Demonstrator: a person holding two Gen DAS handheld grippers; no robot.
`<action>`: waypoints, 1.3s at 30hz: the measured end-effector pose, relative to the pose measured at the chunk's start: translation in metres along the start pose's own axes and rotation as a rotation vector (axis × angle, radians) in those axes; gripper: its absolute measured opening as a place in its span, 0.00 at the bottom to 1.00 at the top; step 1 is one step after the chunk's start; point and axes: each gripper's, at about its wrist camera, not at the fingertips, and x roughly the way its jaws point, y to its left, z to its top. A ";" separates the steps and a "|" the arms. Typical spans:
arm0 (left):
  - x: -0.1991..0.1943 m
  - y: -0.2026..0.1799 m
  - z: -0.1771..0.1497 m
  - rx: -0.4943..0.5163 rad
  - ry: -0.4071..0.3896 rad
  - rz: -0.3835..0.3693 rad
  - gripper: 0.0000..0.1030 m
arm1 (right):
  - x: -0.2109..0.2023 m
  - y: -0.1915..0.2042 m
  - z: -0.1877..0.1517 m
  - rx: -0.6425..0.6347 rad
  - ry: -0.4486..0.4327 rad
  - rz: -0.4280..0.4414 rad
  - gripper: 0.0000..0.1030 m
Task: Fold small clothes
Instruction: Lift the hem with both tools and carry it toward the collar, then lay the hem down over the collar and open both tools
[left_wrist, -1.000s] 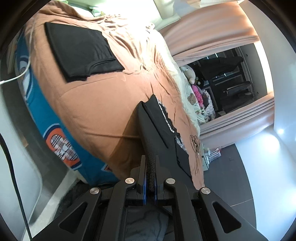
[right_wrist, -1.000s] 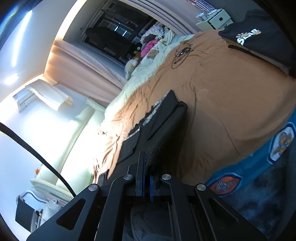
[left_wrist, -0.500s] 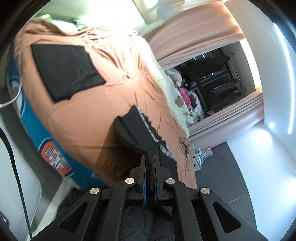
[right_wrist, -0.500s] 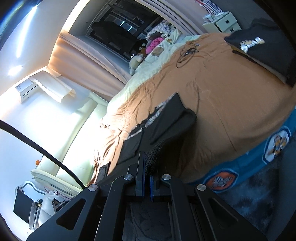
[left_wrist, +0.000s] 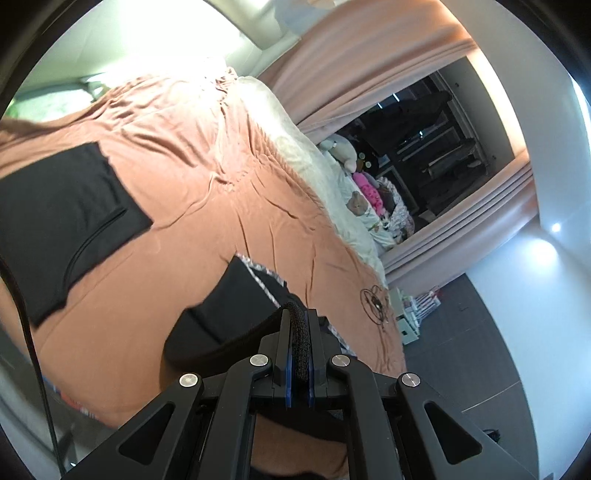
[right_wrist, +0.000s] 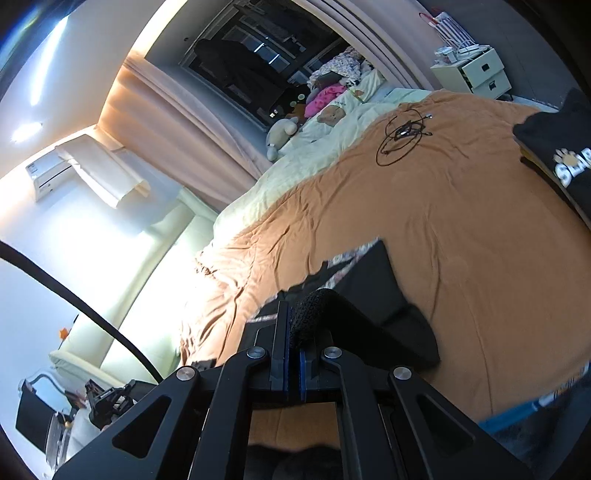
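Note:
A small black garment with a patterned trim (left_wrist: 236, 302) lies half folded on the orange-brown bed cover (left_wrist: 229, 206). My left gripper (left_wrist: 299, 325) is shut on its black edge and holds it lifted over the cloth. The same garment shows in the right wrist view (right_wrist: 373, 295), where my right gripper (right_wrist: 293, 321) is shut on another part of the edge. The lifted edge curls over the rest of the garment.
A folded black garment (left_wrist: 55, 221) lies on the bed to the left. A black garment with white lettering (right_wrist: 561, 162) lies at the right edge of the bed. A coiled black cable (right_wrist: 402, 133) lies further back, with pale bedding (right_wrist: 295, 166) and soft toys (right_wrist: 280, 133) beyond.
Both grippers have carried the garment's edge forward over the bed, so it folds over itself. The folded black garment on the left now looks nearer.

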 end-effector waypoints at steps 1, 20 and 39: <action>0.010 -0.003 0.006 0.009 0.003 0.008 0.05 | 0.007 -0.001 0.003 0.000 0.004 -0.003 0.00; 0.217 0.017 0.081 0.091 0.139 0.228 0.05 | 0.188 -0.010 0.078 0.007 0.132 -0.173 0.00; 0.378 0.075 0.078 0.191 0.344 0.383 0.16 | 0.333 -0.034 0.100 -0.050 0.259 -0.347 0.04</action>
